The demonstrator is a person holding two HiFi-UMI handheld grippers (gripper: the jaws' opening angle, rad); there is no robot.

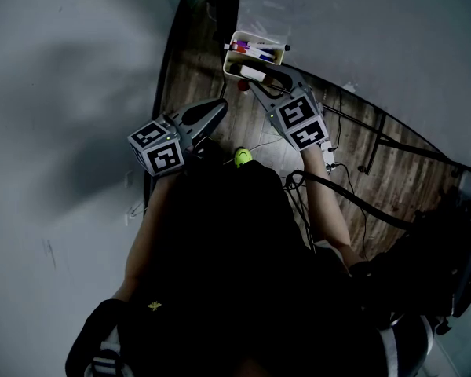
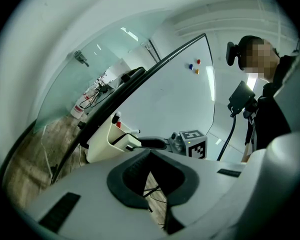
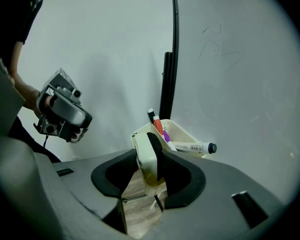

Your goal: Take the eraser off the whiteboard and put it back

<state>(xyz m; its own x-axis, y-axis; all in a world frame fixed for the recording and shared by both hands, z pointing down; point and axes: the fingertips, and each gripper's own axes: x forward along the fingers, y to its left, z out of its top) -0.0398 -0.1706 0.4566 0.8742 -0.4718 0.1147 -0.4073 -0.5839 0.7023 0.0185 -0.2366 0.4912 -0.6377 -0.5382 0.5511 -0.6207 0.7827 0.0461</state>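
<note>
Whiteboard (image 3: 240,59) backs the tray (image 3: 187,131). Right gripper (image 3: 149,153) jaws clamp the eraser (image 3: 146,165) on edge in the tray, long axis along the jaws. Left gripper (image 2: 149,152) jaws together, empty, farther off.

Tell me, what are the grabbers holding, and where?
The right gripper pinches the eraser by its two flat sides. The left gripper holds nothing.
</note>
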